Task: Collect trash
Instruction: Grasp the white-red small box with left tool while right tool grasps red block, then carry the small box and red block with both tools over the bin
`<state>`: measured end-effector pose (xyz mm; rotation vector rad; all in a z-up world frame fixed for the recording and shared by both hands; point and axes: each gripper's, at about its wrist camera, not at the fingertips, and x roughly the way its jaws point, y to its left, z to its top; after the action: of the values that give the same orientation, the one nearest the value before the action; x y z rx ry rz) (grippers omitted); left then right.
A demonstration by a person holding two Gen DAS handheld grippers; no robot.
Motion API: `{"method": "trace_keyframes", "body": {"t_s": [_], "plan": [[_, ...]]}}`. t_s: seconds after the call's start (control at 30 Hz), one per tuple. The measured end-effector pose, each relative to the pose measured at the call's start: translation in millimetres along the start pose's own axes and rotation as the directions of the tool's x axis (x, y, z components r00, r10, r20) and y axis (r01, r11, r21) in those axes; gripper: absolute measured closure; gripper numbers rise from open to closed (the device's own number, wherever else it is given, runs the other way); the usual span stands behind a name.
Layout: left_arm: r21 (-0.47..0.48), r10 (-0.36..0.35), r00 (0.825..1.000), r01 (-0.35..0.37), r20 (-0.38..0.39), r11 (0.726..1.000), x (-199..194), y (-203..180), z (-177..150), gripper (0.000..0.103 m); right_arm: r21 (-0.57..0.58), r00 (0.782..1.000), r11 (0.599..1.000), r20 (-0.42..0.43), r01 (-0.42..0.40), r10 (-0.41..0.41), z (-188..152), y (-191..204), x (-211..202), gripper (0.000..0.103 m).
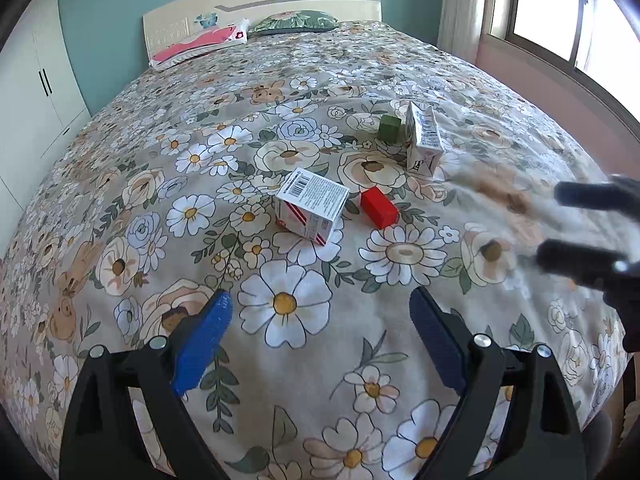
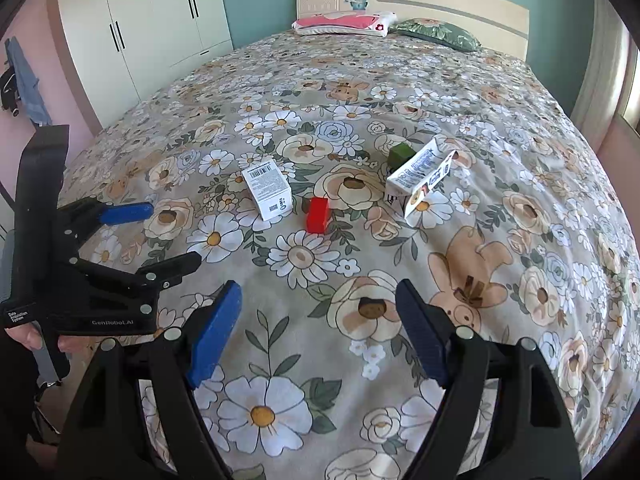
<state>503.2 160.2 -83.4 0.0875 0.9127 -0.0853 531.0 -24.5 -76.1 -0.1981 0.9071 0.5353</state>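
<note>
Two empty hand-held grippers poised over a flower-print bedspread carrying scattered cartons and blocks.

Left wrist view: the left gripper, blue pads spread wide with nothing between them, aims at the white cardboard carton with a barcode label lying flat at 12 o'clock; the red rectangular block sits just beside it at 3 o'clock, the crumpled white carton and the green cube lie farther off at 1 o'clock. Bare cloth all round leaves free approach. Right wrist view: the right gripper, likewise parted and empty, faces the red block at 12 o'clock; the left gripper appears at 9 o'clock, well apart, so the paths probably stay separate. No bin is visible.
</note>
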Motion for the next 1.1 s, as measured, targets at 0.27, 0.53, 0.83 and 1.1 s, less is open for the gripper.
{"method": "trace_keyframes", "body": {"t_s": [0.27,0.53,0.83,1.1], "plan": [[0.104,-0.045,0.999,0.043,0.019,0.994,66.0,4.5,20.8,0.011,0.012,0.999,1.0,-0.033,-0.023,0.024,32.1,-10.4,93.8,0.025],[0.096,-0.045,0.999,0.045,0.0,0.994,115.7,14.5,39.4,0.011,0.029,0.996,0.999,-0.088,-0.02,0.023,56.3,-15.6,155.5,0.03],[0.119,-0.036,0.999,0.038,-0.012,0.992,131.6,10.0,43.2,0.035,0.079,0.992,0.997,-0.121,-0.015,0.024,58.0,-19.3,177.4,0.062],[0.115,-0.03,1.0,0.03,-0.006,0.993,126.1,0.7,40.8,0.046,0.088,0.992,0.996,-0.118,-0.033,0.043,47.6,-21.0,165.2,0.082]]}}
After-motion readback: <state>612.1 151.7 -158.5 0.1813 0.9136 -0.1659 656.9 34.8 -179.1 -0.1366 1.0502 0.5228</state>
